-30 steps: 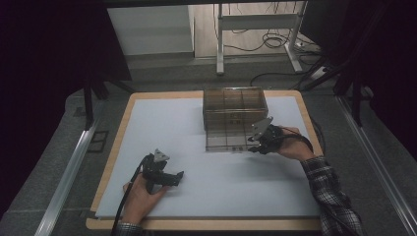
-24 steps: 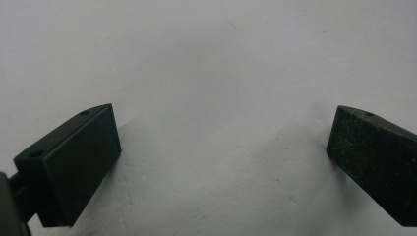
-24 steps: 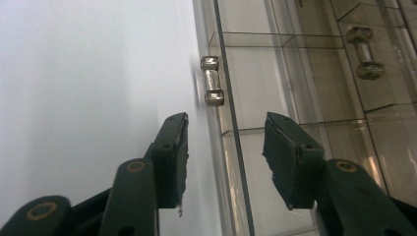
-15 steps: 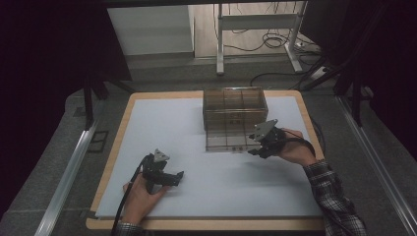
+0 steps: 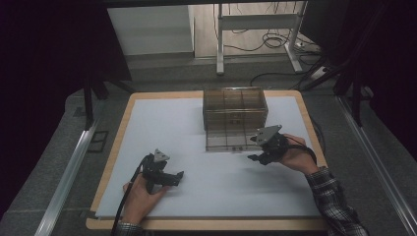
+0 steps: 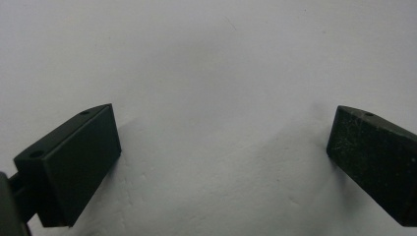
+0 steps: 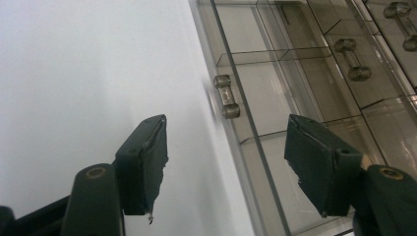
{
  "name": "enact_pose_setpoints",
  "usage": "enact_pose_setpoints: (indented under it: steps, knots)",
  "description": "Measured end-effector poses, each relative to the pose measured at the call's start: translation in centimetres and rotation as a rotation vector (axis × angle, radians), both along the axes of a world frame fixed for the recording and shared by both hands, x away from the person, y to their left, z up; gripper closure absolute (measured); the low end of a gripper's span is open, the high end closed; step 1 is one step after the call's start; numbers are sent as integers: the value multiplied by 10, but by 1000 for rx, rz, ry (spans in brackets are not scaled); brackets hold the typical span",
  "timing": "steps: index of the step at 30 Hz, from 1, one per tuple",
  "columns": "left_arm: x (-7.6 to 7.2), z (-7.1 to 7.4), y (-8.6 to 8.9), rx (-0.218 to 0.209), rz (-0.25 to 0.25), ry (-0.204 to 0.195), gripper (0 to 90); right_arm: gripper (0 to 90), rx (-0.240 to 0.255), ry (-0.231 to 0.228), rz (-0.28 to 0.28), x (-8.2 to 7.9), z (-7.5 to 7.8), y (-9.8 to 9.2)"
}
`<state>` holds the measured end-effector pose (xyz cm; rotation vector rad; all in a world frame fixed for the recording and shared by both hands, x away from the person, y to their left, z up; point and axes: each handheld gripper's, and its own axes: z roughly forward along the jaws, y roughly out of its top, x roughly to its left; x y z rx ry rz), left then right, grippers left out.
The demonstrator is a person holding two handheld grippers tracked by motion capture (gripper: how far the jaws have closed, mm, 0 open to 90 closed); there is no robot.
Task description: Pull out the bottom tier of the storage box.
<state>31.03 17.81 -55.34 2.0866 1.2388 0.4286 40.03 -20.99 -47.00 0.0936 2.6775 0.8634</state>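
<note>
Hands come in from the near edge of a white mat [image 5: 211, 196] laid on a wooden table [image 5: 113, 162], one gripper in each, two in all. At near left, the left hand [image 5: 140, 196] rests on the mat holding the left gripper [image 5: 169, 177], which points right along the surface; its cable trails back toward the near edge. In the left gripper view its jaws stand spread wide over bare white mat, with nothing between them. Farther in and to the right, the right hand [image 5: 295, 157], with a plaid sleeve [image 5: 334, 201] behind it, holds the right gripper [image 5: 255, 156] low over the mat, pointing left toward the near right corner of a smoky transparent drawer cabinet [image 5: 236, 115]. In the right gripper view its jaws are also spread and hold nothing; between them, farther off, lies the cabinet's clear front with a small barbell-shaped knob [image 7: 226, 96], and two more such knobs show deeper in. One cabinet stands on the far middle of the mat. Beyond the table, a metal frame's legs [image 5: 220, 44] and loose cables [image 5: 275, 39] lie on the floor.
</note>
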Motion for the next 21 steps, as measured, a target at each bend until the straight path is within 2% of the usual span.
enact_pose_setpoints:
  steps: [5, 21]
  knots:
    - [0, 0, 0, 0, 0, 0, 0, 314, 31, 13, -9, -6, -2, -2]
    - [0, 0, -1, -7, 7, -1, 0, 255, 63, 43, -27, -23, -15, -3]
